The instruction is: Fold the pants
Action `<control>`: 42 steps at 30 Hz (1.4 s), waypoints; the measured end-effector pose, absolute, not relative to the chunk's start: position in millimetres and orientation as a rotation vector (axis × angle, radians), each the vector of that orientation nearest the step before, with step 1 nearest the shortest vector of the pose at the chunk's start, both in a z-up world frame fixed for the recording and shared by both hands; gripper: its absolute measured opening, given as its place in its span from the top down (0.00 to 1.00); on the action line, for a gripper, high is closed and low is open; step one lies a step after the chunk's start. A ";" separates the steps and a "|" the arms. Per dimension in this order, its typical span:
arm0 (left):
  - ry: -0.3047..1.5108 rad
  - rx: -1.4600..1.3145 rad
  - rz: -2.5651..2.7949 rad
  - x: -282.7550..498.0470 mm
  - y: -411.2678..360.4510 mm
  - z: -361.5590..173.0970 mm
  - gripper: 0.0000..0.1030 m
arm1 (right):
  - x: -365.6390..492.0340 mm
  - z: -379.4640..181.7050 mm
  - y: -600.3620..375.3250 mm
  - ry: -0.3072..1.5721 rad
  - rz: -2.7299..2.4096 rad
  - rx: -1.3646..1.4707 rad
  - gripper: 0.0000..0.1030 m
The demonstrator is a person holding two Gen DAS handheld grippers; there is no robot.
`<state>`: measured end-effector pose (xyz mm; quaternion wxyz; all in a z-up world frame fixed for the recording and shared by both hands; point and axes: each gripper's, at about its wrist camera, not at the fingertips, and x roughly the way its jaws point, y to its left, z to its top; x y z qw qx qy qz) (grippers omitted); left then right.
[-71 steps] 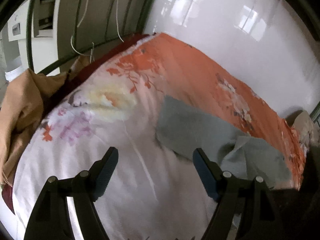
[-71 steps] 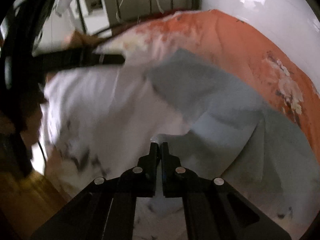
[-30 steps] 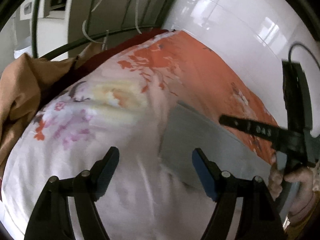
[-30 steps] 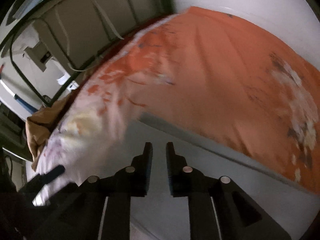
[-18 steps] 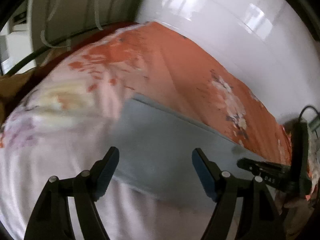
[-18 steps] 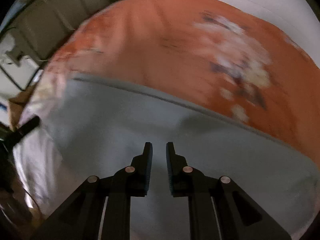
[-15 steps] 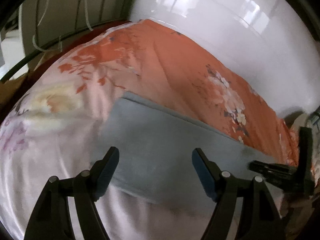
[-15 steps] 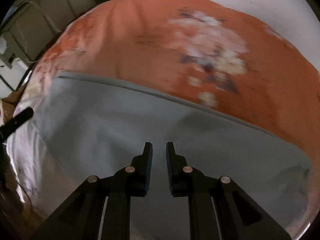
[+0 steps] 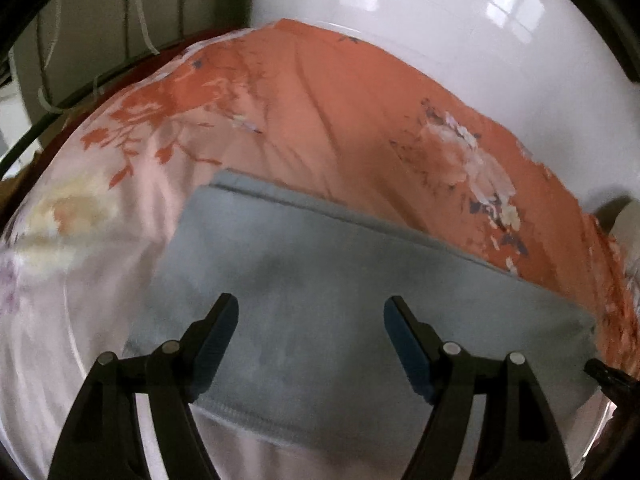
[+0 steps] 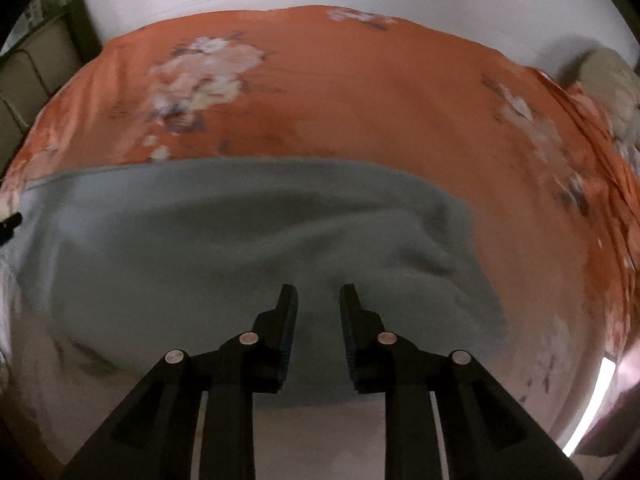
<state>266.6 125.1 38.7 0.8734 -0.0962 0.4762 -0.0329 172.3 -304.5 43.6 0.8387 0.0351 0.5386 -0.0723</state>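
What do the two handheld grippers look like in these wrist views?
Both are alike. The left gripper and the right gripper have black angular plastic fingers, each ending in a ribbed dark blue pad. Round silver pivot pins sit along the black linkage bars. No cables, lettering, sleeves or hands show on either in these views.

I see pants: grey-blue cloth, matt, soft knit look, stitched hem. Bed sheet: thin smooth cloth with slight sheen, orange floral print. Wall: glossy white. Left claw: matt black plastic, ribbed blue pads, metal pins.
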 end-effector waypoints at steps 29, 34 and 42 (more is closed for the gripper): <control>1.125 0.247 -0.369 336.4 61.6 8.5 0.82 | 128.6 3.3 -316.8 0.888 -0.132 0.107 0.75; 1.090 0.206 -0.360 327.6 63.7 12.7 0.96 | 127.3 2.6 -317.5 0.875 -0.133 0.108 0.74; 1.035 0.155 -0.322 327.8 65.5 23.3 0.98 | 123.9 1.4 -316.5 0.854 -0.135 0.121 0.74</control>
